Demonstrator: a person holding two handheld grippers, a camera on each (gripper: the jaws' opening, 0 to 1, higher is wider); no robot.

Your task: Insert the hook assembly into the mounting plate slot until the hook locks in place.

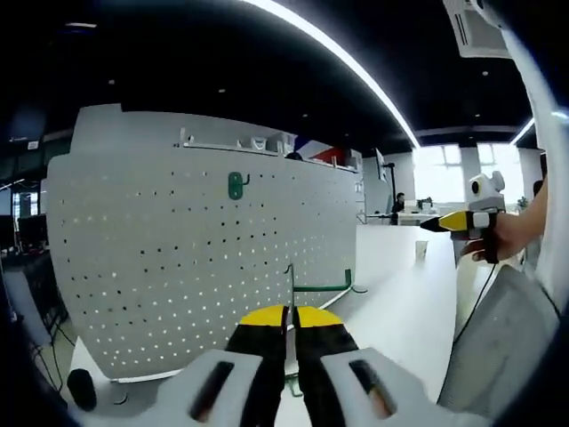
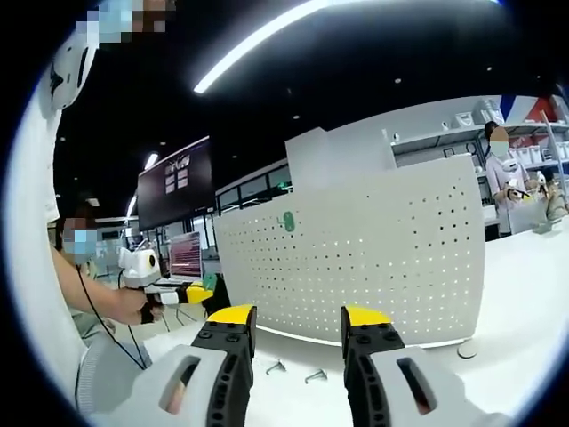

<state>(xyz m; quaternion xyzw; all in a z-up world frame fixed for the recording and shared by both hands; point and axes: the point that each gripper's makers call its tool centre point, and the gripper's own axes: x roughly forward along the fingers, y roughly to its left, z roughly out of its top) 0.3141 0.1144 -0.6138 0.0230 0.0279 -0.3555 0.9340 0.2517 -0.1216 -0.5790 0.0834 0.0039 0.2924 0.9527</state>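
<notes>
L gripper [image 1: 289,322]: jaws pressed together on a thin metal hook [image 1: 291,283] w/ green arm running right, held near the white pegboard [image 1: 178,258]. A green hook [image 1: 236,185] already hangs high on the board. R gripper [image 2: 298,322]: jaws wide apart, holding nothing. Two small metal hooks [image 2: 296,371] lie on the white table [image 2: 524,294] at the board's near edge.

One white perforated metal pegboard [image 2: 373,253] stands; one green plastic hook [image 1: 236,185] hangs there; two small metal hooks [image 2: 277,366] lie on the table.
</notes>
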